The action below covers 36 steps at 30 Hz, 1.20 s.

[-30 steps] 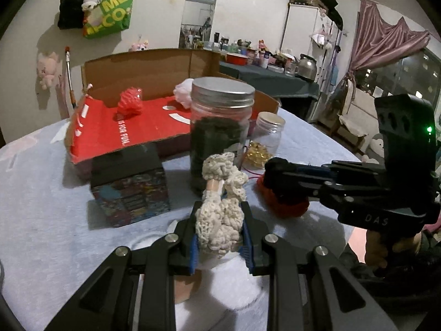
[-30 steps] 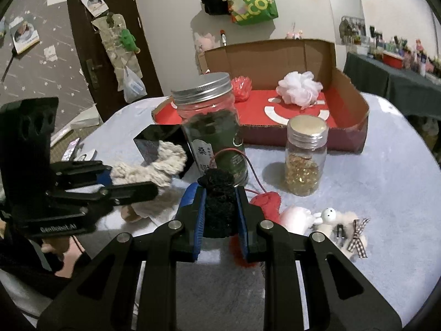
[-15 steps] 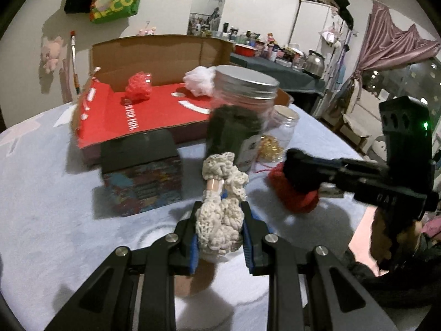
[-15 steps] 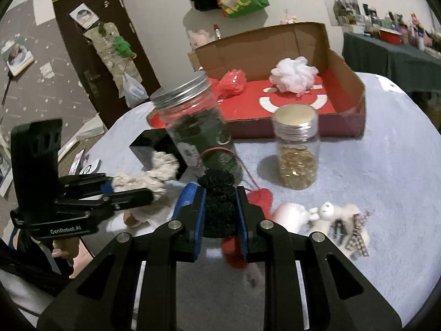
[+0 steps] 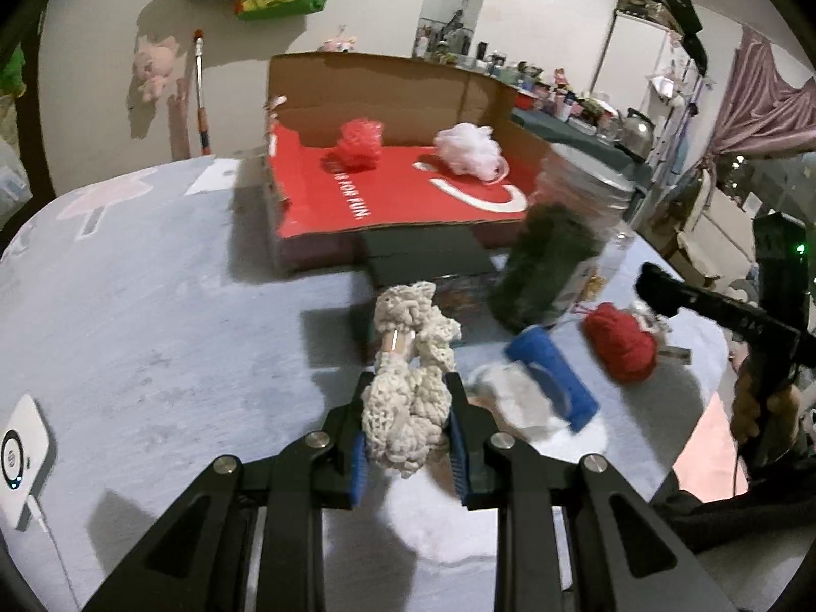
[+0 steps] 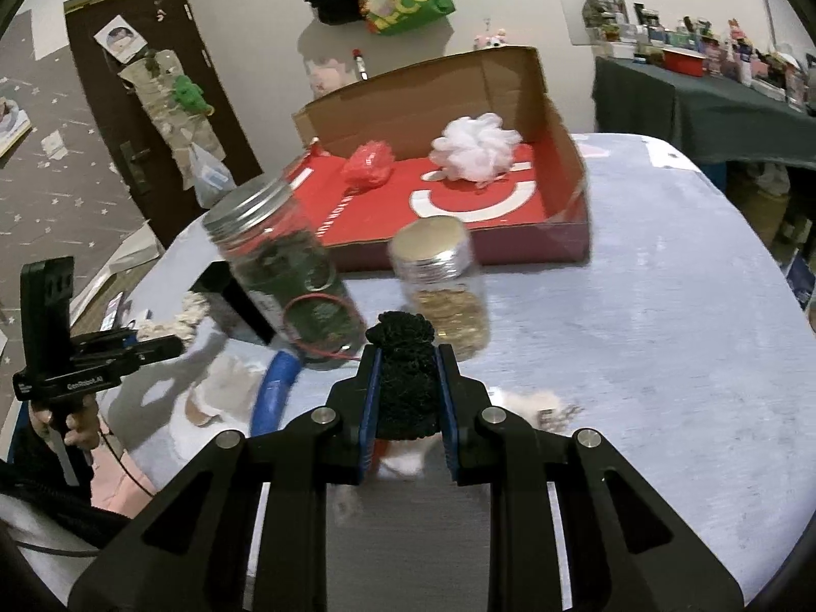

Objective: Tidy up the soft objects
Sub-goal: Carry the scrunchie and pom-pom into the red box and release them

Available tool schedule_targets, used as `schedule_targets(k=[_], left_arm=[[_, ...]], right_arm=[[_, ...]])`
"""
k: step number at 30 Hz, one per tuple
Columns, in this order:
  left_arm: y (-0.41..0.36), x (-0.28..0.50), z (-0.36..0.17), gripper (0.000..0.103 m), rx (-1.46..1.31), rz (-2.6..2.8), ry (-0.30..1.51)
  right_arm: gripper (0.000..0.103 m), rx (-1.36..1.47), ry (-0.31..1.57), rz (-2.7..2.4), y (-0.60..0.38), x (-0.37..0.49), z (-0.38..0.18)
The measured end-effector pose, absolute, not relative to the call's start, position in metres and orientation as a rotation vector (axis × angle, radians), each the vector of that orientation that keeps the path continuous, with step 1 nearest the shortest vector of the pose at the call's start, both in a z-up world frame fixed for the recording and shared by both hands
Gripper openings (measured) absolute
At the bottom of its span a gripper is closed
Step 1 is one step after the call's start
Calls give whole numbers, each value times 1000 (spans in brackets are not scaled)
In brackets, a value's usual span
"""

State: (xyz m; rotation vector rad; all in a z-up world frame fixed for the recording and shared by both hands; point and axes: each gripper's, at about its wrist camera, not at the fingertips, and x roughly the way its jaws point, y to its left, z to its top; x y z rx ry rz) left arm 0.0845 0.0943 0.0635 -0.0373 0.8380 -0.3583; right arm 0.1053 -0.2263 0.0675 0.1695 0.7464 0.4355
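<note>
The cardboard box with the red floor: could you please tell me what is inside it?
Inside the cardboard box lie a red mesh pouf and a white mesh pouf, apart from each other. The near left corner is hidden behind the tall jar.

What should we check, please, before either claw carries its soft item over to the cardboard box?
1. Left claw shut on the cream crochet piece: ok.
2. Right claw shut on the black knit piece: ok.
3. Free floor space in the cardboard box beside the red puff and white puff: ok.
4. Route clear: not ok, the green-filled jar and gold-filled jar stand between.
5. Red cord free of the black piece: cannot tell.
</note>
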Motion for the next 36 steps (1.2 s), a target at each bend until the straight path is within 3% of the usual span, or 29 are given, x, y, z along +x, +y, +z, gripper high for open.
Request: schedule_targets(k=[19, 36], left_arm=[[137, 119, 43, 27, -33, -306, 869], [116, 174, 100, 27, 119, -417, 765]], right_arm=[[20, 92, 762, 361, -254, 135, 57], [20, -80, 687, 458, -243, 194, 93]])
